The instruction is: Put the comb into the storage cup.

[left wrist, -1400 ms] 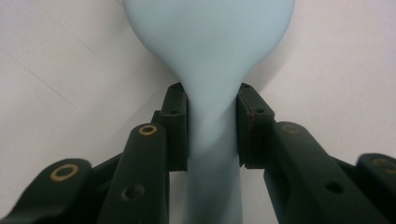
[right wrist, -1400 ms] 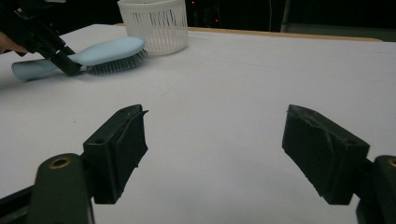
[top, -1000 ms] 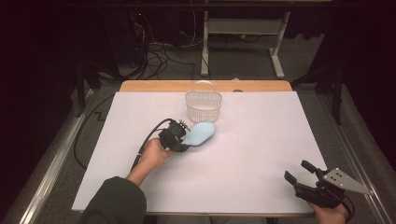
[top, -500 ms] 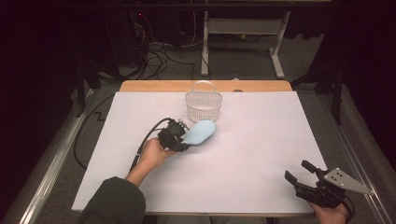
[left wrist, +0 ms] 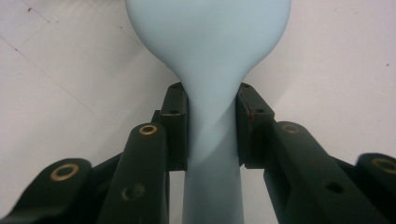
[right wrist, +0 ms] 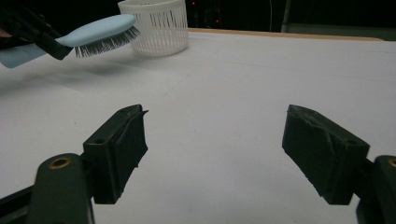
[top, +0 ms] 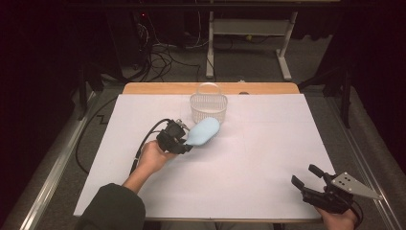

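- Since the earlier frame, little has shifted; the brush (top: 203, 132) has edged slightly toward the basket (top: 208, 108).
- Right tool (top: 311, 181) rests near the counter's (top: 268, 158) edge, jaws wide, empty.
- Left tool (top: 184, 143) clamps the brush handle, lifted.
- Dropping it into the basket probably remains.

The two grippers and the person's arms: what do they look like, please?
Both grippers are black with two jaws. The left gripper trails a black cable; its links carry brass-coloured rivets, and flat black pads line the jaws. The right gripper bears a grey three-cornered plate with small holes. The left arm wears a dark sleeve.
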Available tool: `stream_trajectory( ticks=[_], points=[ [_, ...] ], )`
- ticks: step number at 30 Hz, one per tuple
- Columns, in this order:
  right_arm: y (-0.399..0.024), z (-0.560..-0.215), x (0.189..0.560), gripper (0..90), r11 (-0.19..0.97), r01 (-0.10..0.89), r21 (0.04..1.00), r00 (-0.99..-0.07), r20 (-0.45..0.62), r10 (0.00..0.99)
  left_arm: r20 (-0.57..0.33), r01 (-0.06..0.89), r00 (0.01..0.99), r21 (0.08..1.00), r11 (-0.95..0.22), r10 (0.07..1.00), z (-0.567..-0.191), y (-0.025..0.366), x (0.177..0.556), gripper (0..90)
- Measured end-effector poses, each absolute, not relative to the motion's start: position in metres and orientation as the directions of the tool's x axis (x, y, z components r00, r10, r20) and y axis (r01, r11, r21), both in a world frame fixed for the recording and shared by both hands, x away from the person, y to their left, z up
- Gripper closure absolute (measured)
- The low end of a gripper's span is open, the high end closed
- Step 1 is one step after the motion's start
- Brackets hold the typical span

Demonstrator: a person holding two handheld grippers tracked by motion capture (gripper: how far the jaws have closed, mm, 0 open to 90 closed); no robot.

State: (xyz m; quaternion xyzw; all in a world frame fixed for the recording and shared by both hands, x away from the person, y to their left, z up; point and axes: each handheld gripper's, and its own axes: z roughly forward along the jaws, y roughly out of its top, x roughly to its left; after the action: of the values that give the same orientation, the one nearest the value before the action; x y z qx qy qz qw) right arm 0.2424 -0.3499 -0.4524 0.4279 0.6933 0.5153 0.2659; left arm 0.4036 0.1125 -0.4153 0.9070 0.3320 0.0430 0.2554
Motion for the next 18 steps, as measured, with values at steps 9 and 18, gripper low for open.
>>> stream_trajectory(
  ticks=[9,18],
  points=[
    [-0.35,-0.452,0.242,22.3,0.105,0.319,0.942,-0.493,0.07,0.867,-0.084,0.57,0.776,0.518,-0.638,0.625,-0.412,0.118,0.396,67.6],
    [-0.349,-0.452,0.242,22.3,0.108,0.319,0.942,-0.494,0.067,0.867,-0.095,0.563,0.776,0.549,-0.618,0.623,-0.407,0.125,0.386,67.6]
  ],
)
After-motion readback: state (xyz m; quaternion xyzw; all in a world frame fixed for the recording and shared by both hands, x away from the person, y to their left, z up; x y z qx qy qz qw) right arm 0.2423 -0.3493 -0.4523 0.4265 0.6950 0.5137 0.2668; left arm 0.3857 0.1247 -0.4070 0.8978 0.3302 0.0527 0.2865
